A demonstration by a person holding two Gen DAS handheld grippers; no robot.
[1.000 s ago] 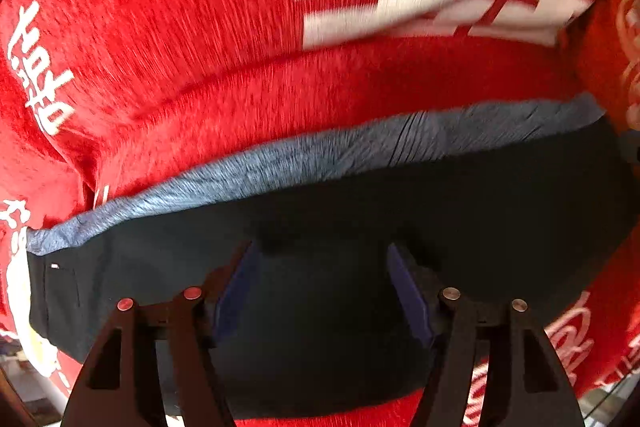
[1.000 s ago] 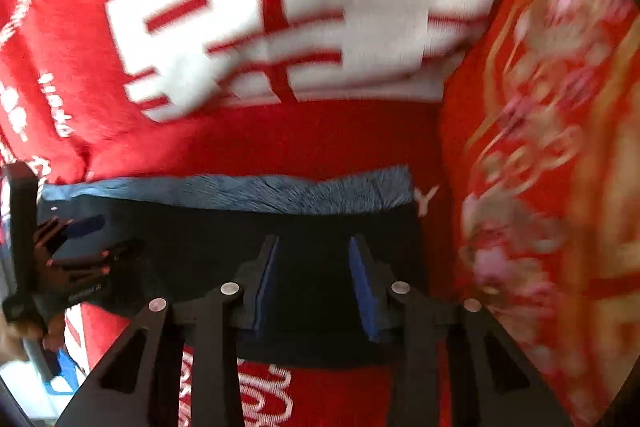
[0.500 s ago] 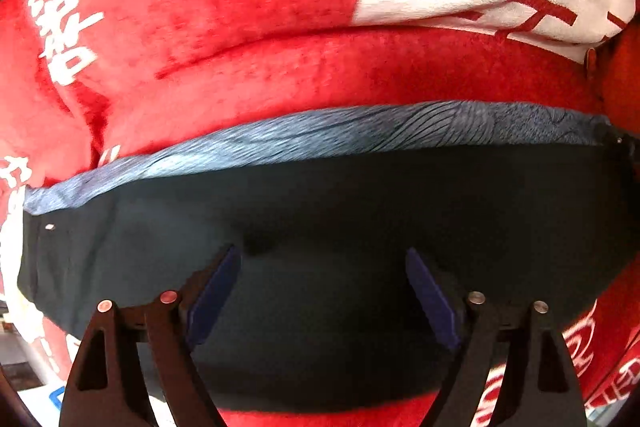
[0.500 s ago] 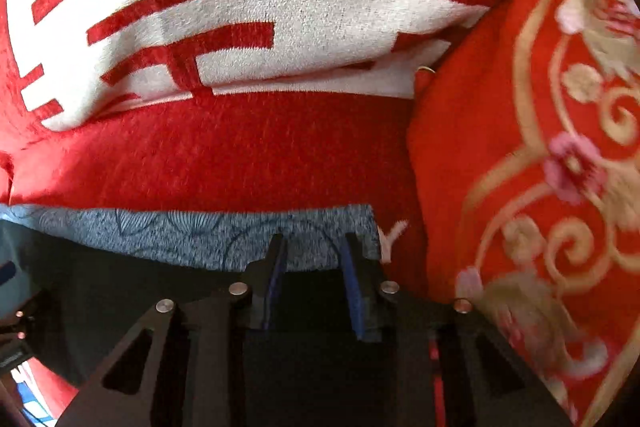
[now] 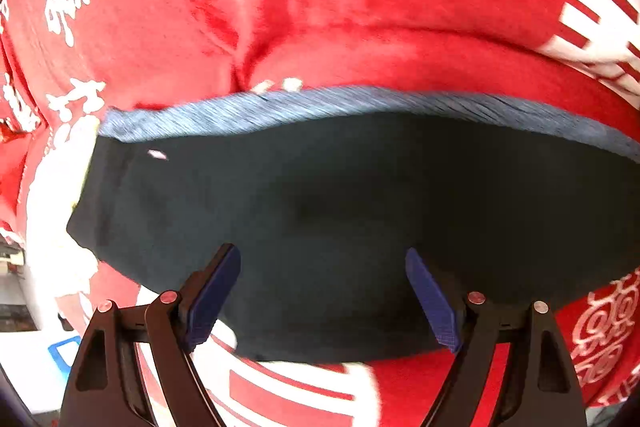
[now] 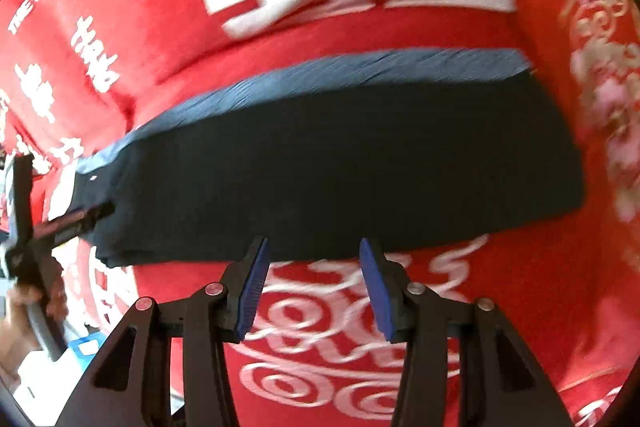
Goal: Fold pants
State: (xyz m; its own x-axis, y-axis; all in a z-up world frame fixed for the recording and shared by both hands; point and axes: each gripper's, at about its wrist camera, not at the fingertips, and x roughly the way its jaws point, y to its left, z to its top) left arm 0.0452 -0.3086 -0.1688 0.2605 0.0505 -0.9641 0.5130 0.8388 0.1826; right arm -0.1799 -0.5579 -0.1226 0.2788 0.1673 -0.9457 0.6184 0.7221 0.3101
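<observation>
In the right wrist view, at the far left, a hand (image 6: pixel 24 311) holds the left gripper (image 6: pixel 76 217) by the end of the dark folded pants (image 6: pixel 340 167). The pants lie flat on a red blanket (image 6: pixel 460 327) with white characters, blue-grey inner fabric along their far edge. The left gripper (image 5: pixel 324 295) points steeply down over the pants (image 5: pixel 340 207), jaws wide, grasping nothing. The right gripper (image 6: pixel 312 279) hangs above the blanket (image 5: pixel 360 27) just off the pants' near edge, jaws opening, empty.

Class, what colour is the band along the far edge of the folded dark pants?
Blue-grey band, clearest in the right wrist view.
</observation>
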